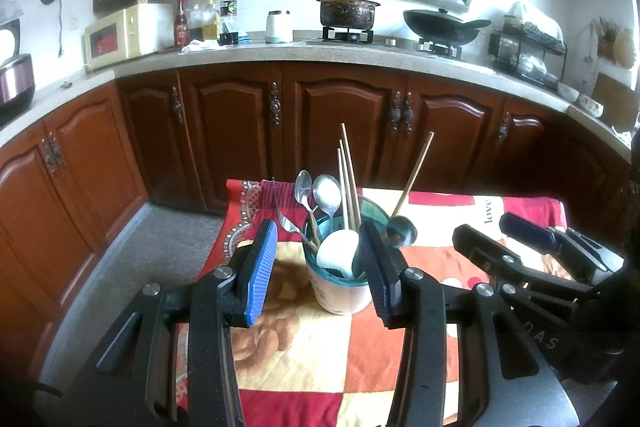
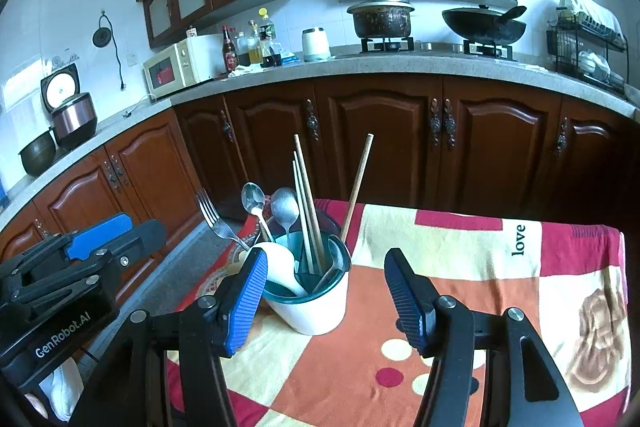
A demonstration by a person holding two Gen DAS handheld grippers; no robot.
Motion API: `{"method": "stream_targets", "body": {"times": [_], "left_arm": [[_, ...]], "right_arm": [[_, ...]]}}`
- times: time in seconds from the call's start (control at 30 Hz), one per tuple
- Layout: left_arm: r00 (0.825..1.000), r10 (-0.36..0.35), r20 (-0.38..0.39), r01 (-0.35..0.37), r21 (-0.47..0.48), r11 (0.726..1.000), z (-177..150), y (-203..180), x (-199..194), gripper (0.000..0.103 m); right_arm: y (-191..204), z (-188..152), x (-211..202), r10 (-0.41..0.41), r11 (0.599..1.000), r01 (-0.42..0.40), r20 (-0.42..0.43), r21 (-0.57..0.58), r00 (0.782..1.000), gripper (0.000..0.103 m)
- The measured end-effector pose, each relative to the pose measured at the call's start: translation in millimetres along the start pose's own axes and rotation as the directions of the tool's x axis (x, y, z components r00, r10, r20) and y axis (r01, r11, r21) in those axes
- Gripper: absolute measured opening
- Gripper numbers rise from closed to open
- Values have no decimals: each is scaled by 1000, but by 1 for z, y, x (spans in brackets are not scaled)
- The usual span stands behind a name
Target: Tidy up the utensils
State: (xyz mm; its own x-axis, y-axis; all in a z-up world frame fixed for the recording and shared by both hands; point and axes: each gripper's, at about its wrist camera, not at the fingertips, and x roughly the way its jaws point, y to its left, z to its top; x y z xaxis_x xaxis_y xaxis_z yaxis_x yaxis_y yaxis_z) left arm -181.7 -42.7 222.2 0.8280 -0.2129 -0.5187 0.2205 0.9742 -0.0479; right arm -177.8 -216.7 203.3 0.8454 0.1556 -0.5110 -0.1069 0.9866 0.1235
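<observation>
A white utensil cup with a teal rim stands on the patterned tablecloth. It holds metal spoons, wooden chopsticks, a fork, a white ladle and a dark round-ended utensil. My left gripper is open and empty, its jaws on either side of the cup. My right gripper is open and empty, with the cup just ahead between its jaws. The right gripper also shows in the left wrist view.
The tablecloth covers a small table whose far edge faces brown kitchen cabinets. The counter behind holds a microwave, bottles, a pot and a wok. Grey floor lies to the left.
</observation>
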Motion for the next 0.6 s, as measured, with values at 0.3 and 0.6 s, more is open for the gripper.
{"method": "stream_targets", "body": {"times": [0.3, 0.6], "left_arm": [[1000, 9, 2, -9, -4, 1000, 0, 1, 1, 42], [1000, 13, 1, -13, -2, 1000, -1, 0, 1, 42]], "right_arm": [[0, -1, 0, 2, 1000, -2, -8, -2, 1000, 59], [0, -1, 1, 1, 1000, -2, -11, -5, 1000, 59]]}}
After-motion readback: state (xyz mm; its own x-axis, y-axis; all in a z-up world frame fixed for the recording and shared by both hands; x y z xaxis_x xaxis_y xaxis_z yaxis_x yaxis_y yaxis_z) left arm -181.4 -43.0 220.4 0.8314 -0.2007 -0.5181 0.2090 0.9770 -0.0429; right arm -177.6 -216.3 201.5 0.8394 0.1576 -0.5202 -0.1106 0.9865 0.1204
